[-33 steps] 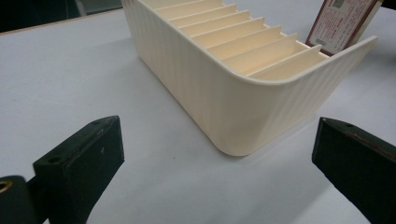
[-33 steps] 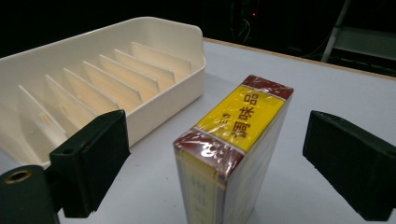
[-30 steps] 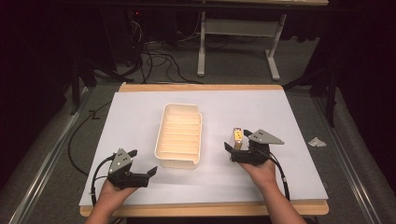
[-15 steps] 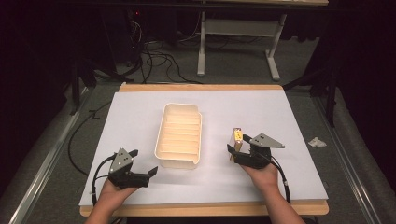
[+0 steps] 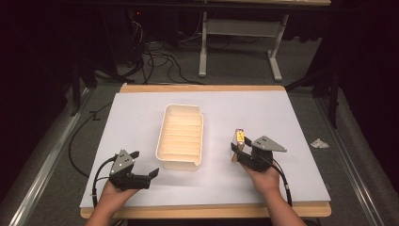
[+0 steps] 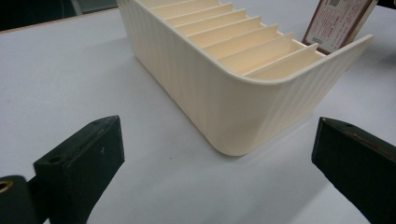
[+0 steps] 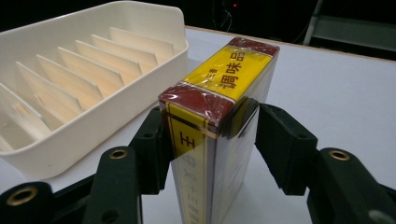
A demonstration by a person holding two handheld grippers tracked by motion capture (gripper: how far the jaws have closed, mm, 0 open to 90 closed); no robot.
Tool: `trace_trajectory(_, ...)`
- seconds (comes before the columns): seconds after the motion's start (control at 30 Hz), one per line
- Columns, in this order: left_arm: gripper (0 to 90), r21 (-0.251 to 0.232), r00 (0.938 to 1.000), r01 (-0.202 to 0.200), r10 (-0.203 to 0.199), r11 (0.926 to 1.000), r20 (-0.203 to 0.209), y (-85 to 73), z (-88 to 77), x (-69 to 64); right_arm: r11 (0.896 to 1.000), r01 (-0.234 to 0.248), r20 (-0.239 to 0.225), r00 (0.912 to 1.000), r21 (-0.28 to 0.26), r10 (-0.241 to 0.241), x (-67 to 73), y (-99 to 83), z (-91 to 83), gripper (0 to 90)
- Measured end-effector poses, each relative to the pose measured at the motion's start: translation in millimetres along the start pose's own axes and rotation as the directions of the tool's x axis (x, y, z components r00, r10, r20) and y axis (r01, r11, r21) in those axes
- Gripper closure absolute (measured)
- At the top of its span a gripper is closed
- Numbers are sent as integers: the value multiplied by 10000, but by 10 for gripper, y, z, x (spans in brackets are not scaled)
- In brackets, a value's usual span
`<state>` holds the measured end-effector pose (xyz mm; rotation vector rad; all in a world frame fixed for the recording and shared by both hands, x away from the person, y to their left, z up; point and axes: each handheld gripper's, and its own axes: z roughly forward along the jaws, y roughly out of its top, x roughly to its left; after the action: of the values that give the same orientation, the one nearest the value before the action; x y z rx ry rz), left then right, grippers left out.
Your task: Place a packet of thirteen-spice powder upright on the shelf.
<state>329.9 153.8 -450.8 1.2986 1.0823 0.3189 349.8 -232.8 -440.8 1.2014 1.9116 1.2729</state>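
Observation:
A small upright box [image 5: 238, 141], yellow and dark red with printed characters, stands on the white sheet to the right of the cream slotted tray [image 5: 182, 108]. My right gripper [image 5: 239, 153] has just been closing its jaws and now holds the box between them. In the right gripper view both pads press the sides of the box [image 7: 219, 93], and the tray [image 7: 70, 135] lies to its left. My left gripper [image 5: 146, 163] rests open near the tray's near left corner. In the left gripper view the tray's corner [image 6: 233, 116] sits ahead of the wide jaws, with the box [image 6: 336, 23] beyond it.
A white sheet [image 5: 141, 117] covers the wooden table, whose front edge [image 5: 202, 212] runs just before the hands. A crumpled scrap of paper [image 5: 320, 142] lies on the floor at the right. Cables [image 5: 155, 56] and a desk frame [image 5: 240, 42] stand behind the table.
The right gripper's jaws have closed in on the upright box. Both hands have stayed about where they were.

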Motion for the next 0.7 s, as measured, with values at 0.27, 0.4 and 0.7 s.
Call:
trace_trajectory(0.27,32,-23,10000,29,-29,10000,19,3,-4,-2,9997,263,70,9996,23,-264,3,9,-39,580)
trace_trajectory(0.4,32,-16,10000,10,-10,10000,20,5,-6,1,9997,262,64,9996,32,-262,-20,14,-57,614)
trace_trajectory(0.7,34,-5,10000,1,-1,10000,26,3,-5,1,9998,216,30,9998,-5,-216,-111,24,-89,668)
